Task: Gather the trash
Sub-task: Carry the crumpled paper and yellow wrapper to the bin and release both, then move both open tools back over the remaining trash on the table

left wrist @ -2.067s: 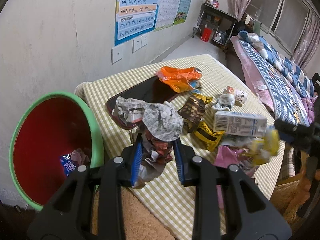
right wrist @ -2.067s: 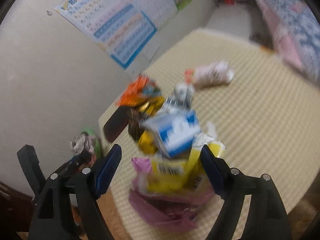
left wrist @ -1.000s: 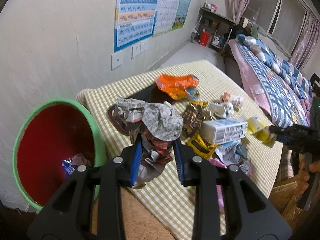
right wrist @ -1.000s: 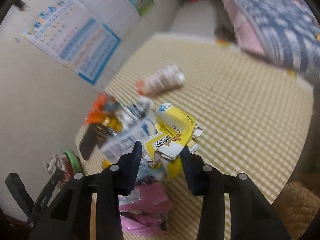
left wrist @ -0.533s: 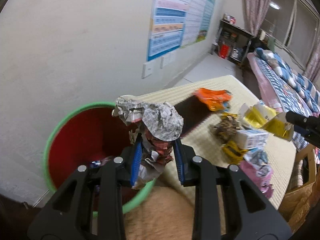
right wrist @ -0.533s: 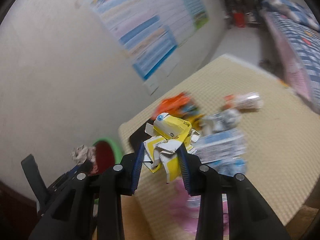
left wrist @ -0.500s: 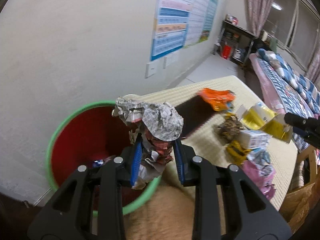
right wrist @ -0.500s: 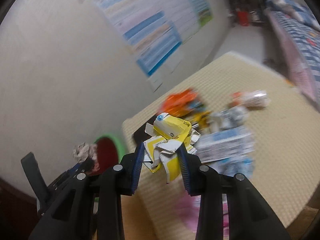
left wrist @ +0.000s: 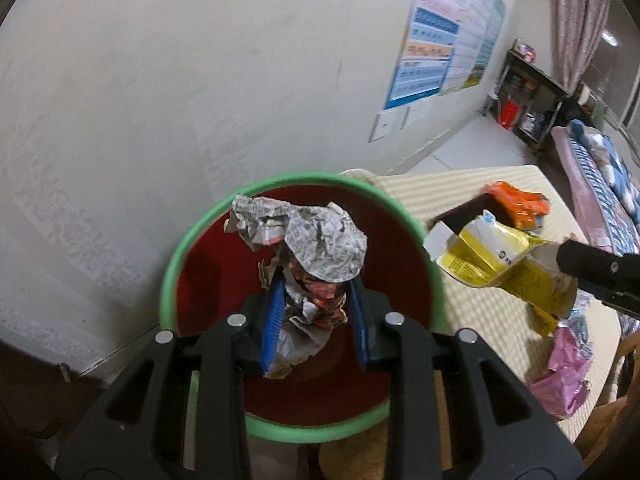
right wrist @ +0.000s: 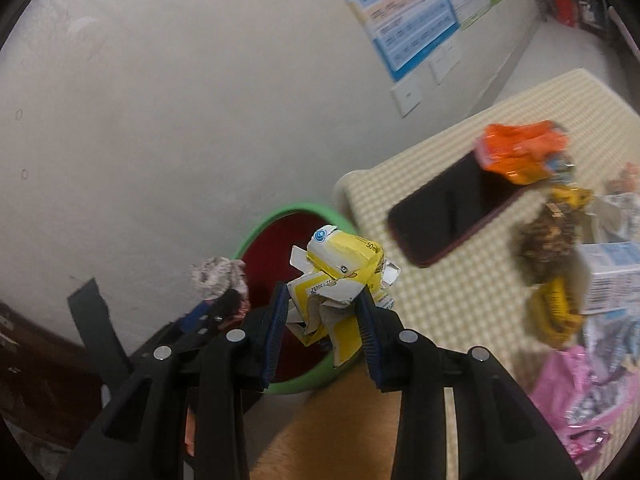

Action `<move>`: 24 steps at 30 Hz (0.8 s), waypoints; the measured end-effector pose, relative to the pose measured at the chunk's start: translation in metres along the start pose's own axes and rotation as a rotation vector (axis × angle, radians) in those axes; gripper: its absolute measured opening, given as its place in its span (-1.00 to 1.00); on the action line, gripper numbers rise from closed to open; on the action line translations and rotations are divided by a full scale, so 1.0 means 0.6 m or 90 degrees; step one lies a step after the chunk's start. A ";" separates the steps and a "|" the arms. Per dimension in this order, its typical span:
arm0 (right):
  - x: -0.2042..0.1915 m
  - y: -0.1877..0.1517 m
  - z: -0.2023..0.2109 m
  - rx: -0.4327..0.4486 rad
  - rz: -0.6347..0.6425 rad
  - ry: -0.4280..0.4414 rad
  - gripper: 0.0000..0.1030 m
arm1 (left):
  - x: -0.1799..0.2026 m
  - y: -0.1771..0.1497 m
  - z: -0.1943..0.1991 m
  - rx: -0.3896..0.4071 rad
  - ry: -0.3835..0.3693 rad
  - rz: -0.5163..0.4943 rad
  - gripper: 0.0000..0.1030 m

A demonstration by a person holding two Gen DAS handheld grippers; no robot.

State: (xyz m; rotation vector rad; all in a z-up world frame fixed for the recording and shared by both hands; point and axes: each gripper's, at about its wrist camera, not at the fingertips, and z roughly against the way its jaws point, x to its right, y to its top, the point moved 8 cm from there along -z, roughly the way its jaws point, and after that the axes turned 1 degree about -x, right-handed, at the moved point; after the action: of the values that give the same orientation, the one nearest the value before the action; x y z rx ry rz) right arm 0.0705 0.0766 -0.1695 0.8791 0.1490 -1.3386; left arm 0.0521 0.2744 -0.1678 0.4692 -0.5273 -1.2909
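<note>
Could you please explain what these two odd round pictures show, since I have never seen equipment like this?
There is no robot here: a person holds a two-fingered clamp in each hand, and a fisheye camera on each clamp looks along its fingers. The left gripper pinches a crumpled newspaper ball right over a green-rimmed red bin. The right gripper pinches a crushed yellow carton, seen from the side in the left view too. Behind lies a table with a checked cloth, carrying a dark phone, an orange wrapper, a white and blue carton and a pink bag.
</note>
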 end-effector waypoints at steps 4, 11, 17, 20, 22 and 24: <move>-0.021 0.005 -0.038 -0.027 0.002 0.030 -0.07 | -0.021 -0.008 -0.011 -0.016 0.025 0.013 -0.21; 0.017 0.003 -0.017 -0.010 -0.039 0.030 0.15 | -0.030 -0.015 -0.016 -0.018 0.046 0.016 0.36; 0.147 0.016 0.089 0.066 -0.037 -0.107 0.41 | 0.020 -0.019 -0.014 -0.020 0.019 -0.016 0.38; 0.234 0.000 0.140 0.074 -0.049 -0.191 0.41 | 0.066 -0.026 -0.014 -0.027 -0.004 -0.047 0.38; 0.283 -0.020 0.166 0.069 -0.059 -0.234 0.41 | 0.107 -0.031 -0.010 -0.030 -0.027 -0.077 0.38; 0.330 -0.052 0.195 0.063 -0.081 -0.264 0.41 | 0.156 -0.035 -0.001 -0.027 -0.045 -0.118 0.38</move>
State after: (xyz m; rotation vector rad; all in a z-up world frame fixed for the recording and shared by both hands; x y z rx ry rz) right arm 0.0527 -0.1497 -0.2160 0.6650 -0.1878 -1.6299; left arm 0.0541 0.1784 -0.1709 0.4465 -0.5243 -1.4971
